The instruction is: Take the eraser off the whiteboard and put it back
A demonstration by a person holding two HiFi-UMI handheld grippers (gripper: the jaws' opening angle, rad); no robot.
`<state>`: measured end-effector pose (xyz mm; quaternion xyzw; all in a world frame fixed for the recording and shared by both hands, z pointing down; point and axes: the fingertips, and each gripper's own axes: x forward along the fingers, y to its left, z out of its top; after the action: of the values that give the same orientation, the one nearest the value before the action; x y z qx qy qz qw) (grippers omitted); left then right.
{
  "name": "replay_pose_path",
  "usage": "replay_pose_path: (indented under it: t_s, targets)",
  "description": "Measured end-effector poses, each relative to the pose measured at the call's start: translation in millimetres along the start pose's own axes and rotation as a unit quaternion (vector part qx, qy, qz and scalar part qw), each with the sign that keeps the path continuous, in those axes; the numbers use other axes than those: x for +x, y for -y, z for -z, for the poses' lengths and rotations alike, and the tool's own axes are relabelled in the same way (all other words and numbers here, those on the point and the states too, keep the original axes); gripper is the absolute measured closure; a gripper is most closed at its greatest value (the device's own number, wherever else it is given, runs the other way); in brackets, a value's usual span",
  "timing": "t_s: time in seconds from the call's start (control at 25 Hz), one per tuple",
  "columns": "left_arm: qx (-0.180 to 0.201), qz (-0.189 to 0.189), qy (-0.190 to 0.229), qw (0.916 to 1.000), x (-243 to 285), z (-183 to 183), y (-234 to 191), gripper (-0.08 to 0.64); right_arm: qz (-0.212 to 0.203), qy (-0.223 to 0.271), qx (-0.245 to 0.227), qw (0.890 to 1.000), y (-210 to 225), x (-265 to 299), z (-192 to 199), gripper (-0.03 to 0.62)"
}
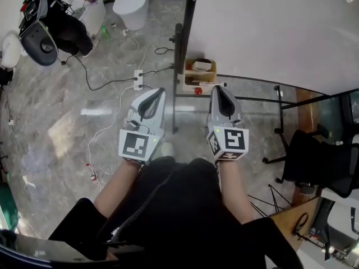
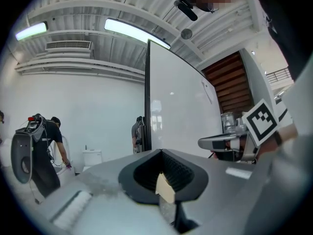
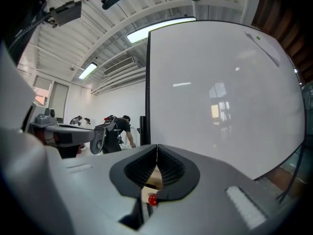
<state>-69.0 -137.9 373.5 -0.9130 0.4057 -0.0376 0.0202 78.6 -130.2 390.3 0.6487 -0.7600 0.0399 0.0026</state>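
The whiteboard (image 1: 269,32) stands ahead on a black post (image 1: 188,27); its white face fills the right gripper view (image 3: 220,92) and shows in the left gripper view (image 2: 181,106). At its foot hangs a small wooden tray (image 1: 193,82) with a pale block (image 1: 202,65) in it, perhaps the eraser, and something red (image 1: 197,91). My left gripper (image 1: 159,92) (image 2: 161,152) and right gripper (image 1: 217,88) (image 3: 156,147) are held side by side just short of the tray. Both are shut with nothing in them. The tray (image 3: 155,180) shows behind the right jaws.
A power strip (image 1: 138,80) with white cables lies on the grey floor to the left. A person (image 1: 61,15) in black stands at the far left beside white fixtures (image 1: 132,4). A black chair (image 1: 320,161) and a wooden desk (image 1: 291,217) are at the right.
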Motion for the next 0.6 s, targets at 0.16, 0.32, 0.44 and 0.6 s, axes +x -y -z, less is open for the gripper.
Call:
replay_pose_path:
  t_s: [0.16,0.32,0.44,0.6]
  targets:
    - [0.0,0.028,-0.002,0.9996,6.4,3.1,-4.1,0.555,0.032,-0.006,0.003,0.999,-2.6,9.4,7.5,0.58]
    - [-0.006,0.045,-0.003,0.999,11.3,7.4,-5.3,0.555,0.05,-0.012,0.01,0.999,-6.4,19.9,16.1,0.572]
    - [-0.006,0.053,-0.007,0.9986,17.5,9.5,-4.0,0.555,0.057,-0.02,0.019,0.998,-8.0,29.3,23.7,0.553]
    - [-0.008,0.05,-0.008,0.9987,23.7,8.6,0.3,0.555,0.06,-0.024,0.023,0.998,-3.7,39.4,28.1,0.503]
